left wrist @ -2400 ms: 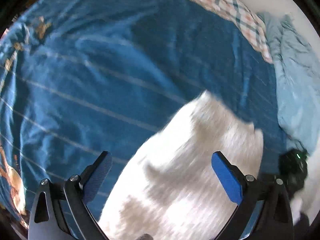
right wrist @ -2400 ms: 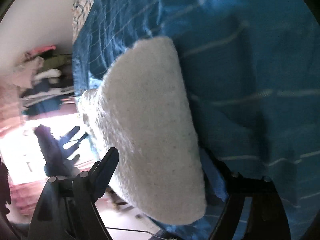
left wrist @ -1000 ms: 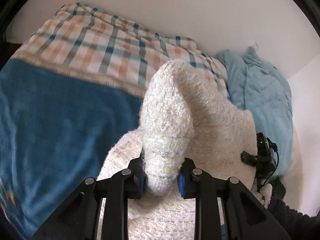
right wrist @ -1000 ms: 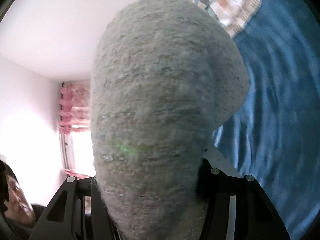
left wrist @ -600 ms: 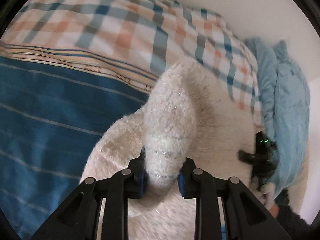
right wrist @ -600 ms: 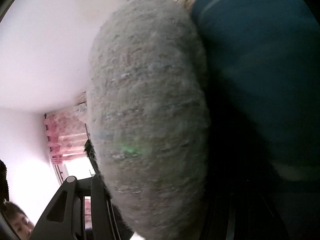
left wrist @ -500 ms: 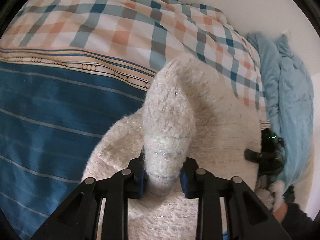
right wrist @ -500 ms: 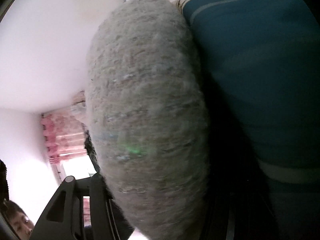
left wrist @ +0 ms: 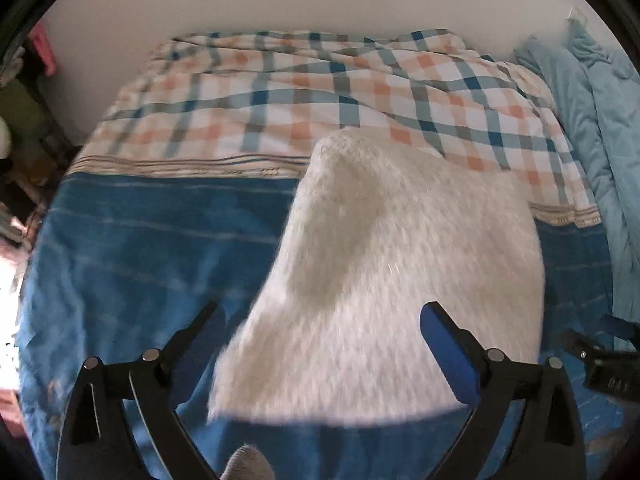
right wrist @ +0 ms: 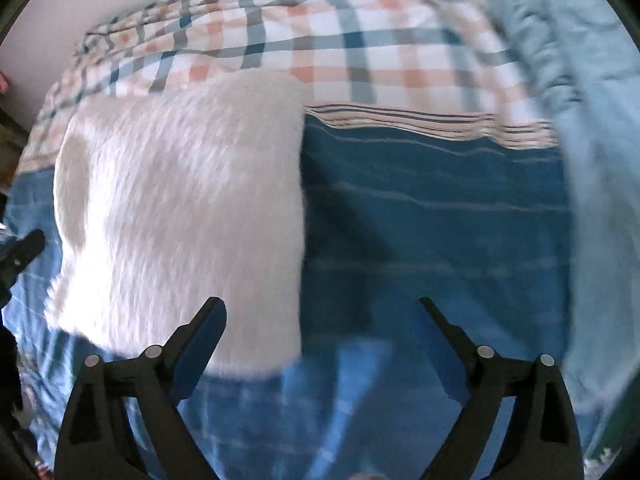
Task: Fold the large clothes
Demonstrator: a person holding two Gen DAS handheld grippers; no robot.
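Both your left gripper [left wrist: 320, 320] and right gripper [right wrist: 322, 312] gape wide, empty, above the folded white sweater [left wrist: 392, 280] on the blue blanket [left wrist: 160, 240].

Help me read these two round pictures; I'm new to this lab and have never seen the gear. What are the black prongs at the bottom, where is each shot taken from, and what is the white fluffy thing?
No robot here: a person holds a pair of tongs in each hand, and a fisheye camera on each looks forward along its two fingers, hence the round, bent view. One picture is from the left tongs, the other from the right tongs. Both stand wide open and hold nothing. The white fluffy garment lies folded on a blue striped blanket covering a bed; beyond it lies a checked sheet, with a light blue quilt bunched at the side. In the left view, the other tool shows at the right edge.
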